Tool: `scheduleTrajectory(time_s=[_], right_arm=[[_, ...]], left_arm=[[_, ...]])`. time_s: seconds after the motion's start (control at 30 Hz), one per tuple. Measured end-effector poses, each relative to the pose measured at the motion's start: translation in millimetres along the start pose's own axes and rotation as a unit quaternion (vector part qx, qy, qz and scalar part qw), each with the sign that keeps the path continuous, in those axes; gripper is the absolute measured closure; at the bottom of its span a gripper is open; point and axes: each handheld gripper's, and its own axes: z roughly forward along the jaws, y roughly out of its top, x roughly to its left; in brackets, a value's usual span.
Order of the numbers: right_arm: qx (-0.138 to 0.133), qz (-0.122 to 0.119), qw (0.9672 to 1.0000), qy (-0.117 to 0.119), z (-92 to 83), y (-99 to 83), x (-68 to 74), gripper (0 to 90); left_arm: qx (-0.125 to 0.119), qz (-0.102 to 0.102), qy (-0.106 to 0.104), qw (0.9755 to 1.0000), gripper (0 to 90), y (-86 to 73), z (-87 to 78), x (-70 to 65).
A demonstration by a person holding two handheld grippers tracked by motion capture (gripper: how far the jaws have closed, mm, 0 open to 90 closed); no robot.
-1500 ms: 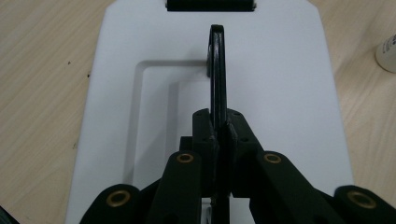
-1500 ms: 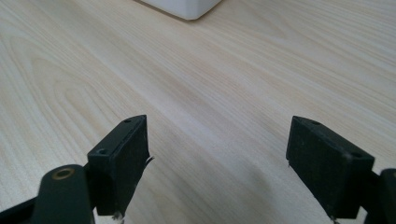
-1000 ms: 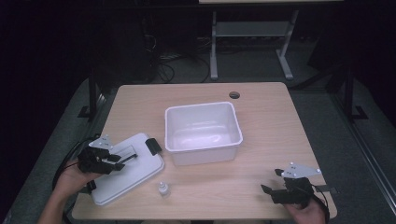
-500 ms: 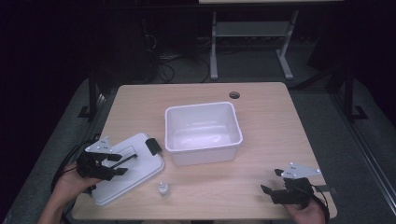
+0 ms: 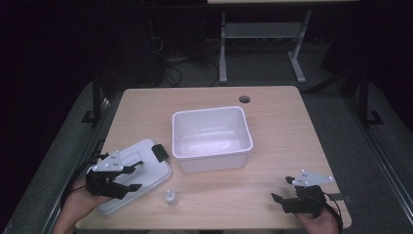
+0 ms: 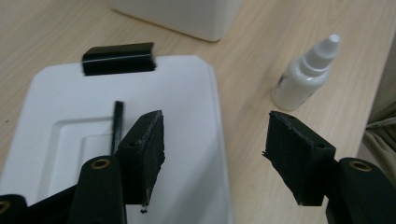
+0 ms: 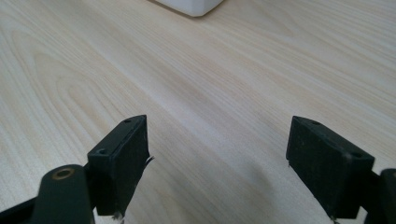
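Note:
A flat white lid [image 5: 139, 173] [image 6: 93, 126] with a black clip [image 5: 159, 151] [image 6: 118, 58] lies on the table's front left. My left gripper [image 5: 135, 175] [image 6: 215, 158] hovers over the lid's near part; its jaws have just been opening and hold nothing. A small white dropper bottle [image 5: 170, 197] [image 6: 308, 74] stands just right of the lid. A white tub [image 5: 212, 137] sits mid-table. My right gripper [image 5: 281, 190] [image 7: 217, 168] rests open at the front right over bare wood.
The wooden table [image 5: 282, 141] has a cable hole [image 5: 244, 99] at its far side. Its front edge lies just behind both hands. A metal stand [image 5: 263, 34] and cables are on the dark floor beyond.
The left gripper has drawn back toward the front-left along the lid and its jaws have spread wider. The right gripper has stayed put.

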Motion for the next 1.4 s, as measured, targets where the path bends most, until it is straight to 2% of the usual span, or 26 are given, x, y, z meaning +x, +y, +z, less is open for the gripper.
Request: scheduleTrajectory(time_s=[0.07, 0.27, 0.4, 0.57, 0.63, 0.73, 0.93, 1.27, 1.4], right_arm=[[0.000, -0.002, 1.0000, 0.000, 0.8, 0.1, -0.1, 20.6], [0.003, 0.000, 1.0000, 0.000, 2.3, 0.2, 1.2, 20.6], [0.004, 0.000, 1.0000, 0.000, 3.5, 0.2, 1.2, 20.6], [0.007, -0.002, 1.0000, 0.001, 4.9, 0.0, 1.5, 20.6], [0.008, -0.001, 1.0000, 0.001, 5.7, 0.1, 1.7, 20.2], [0.008, -0.005, 1.0000, 0.000, 5.6, 0.8, 2.8, 20.3], [0.006, -0.006, 1.0000, 0.002, 4.7, 1.2, 3.5, 20.3], [0.003, -0.006, 1.0000, 0.002, 2.9, 1.3, 4.1, 20.3], [0.002, -0.008, 1.0000, 0.002, 2.3, 1.4, 3.7, 20.3]], left_arm=[[0.002, 0.002, 0.000, 1.0000, 36.3, -0.5, 2.1, -4.1], [-0.009, -0.007, -0.016, 0.9998, 35.0, -3.2, 4.7, -11.6], [-0.002, 0.002, -0.012, 0.9999, 34.4, -3.9, 5.4, -14.7], [-0.008, 0.006, -0.015, 0.9998, 34.5, -3.6, 9.8, -20.1], [0.011, 0.011, -0.018, 0.9997, 34.5, -0.2, 12.3, -20.8], [0.001, 0.012, -0.025, 0.9996, 34.5, 4.2, 12.7, -21.7], [0.013, 0.025, -0.034, 0.9990, 34.4, 12.1, 20.9, -28.7], [0.020, 0.032, -0.047, 0.9982, 34.4, 17.6, 30.5, -37.9], [0.029, 0.043, -0.055, 0.9971, 34.4, 23.2, 36.1, -43.5]])
